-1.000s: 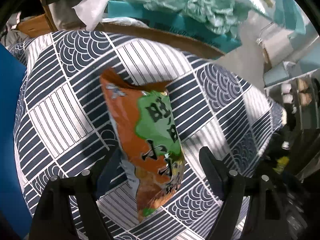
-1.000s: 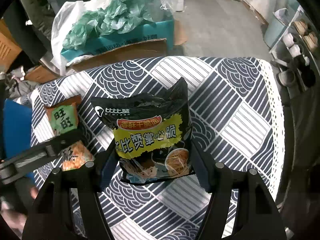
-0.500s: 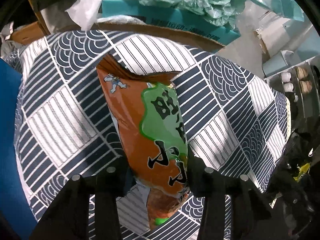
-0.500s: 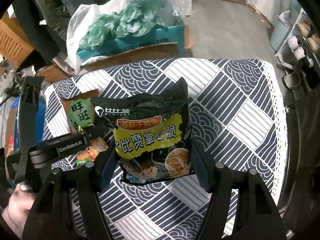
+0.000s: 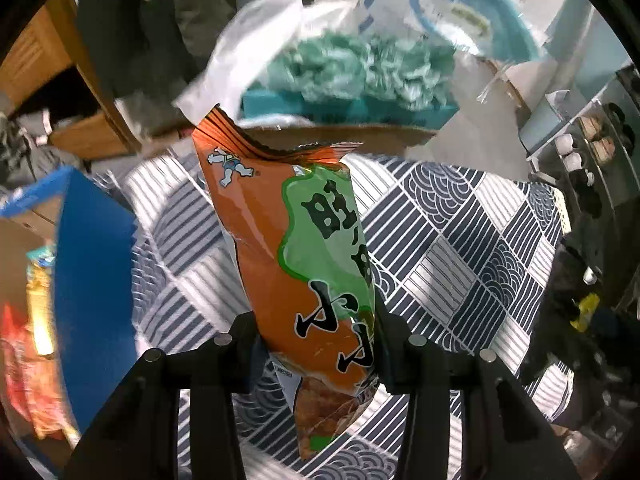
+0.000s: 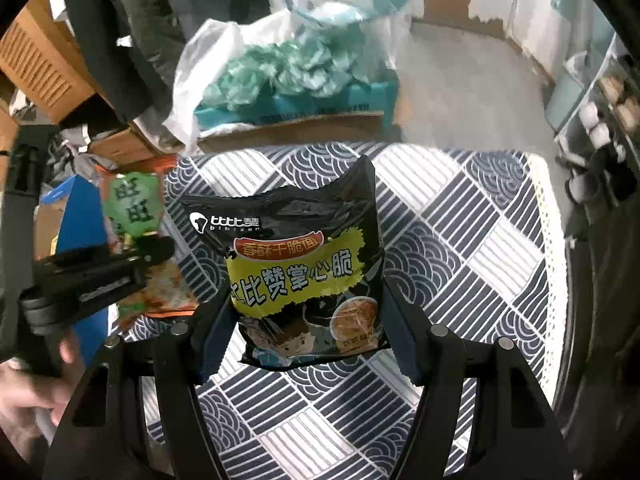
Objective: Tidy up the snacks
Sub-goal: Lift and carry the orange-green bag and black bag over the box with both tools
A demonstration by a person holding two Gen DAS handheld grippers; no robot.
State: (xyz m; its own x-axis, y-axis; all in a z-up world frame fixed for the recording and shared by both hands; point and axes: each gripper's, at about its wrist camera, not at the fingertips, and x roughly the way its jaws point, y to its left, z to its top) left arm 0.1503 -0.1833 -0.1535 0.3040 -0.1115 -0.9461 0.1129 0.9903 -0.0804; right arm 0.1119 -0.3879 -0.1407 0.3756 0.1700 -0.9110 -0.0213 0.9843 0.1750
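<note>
My left gripper [image 5: 316,344] is shut on an orange and green snack bag [image 5: 296,256] and holds it upright above the patterned tablecloth [image 5: 472,248]. The same bag shows in the right wrist view [image 6: 136,216], held by the left gripper [image 6: 132,260] at the left. My right gripper [image 6: 308,320] is shut on a black and yellow snack bag [image 6: 296,268] and holds it above the cloth [image 6: 460,248].
A blue box [image 5: 92,280] with snack packets [image 5: 28,344] inside stands at the left; it also shows in the right wrist view [image 6: 80,216]. Behind the table lie a cardboard box with a green plastic bag [image 6: 280,76] and wooden crates [image 6: 44,64]. A shelf [image 5: 592,148] stands at right.
My left gripper closed on the orange bag, lifted it off the cloth and swung left toward the blue box. My right gripper keeps holding the black bag, raised slightly.
</note>
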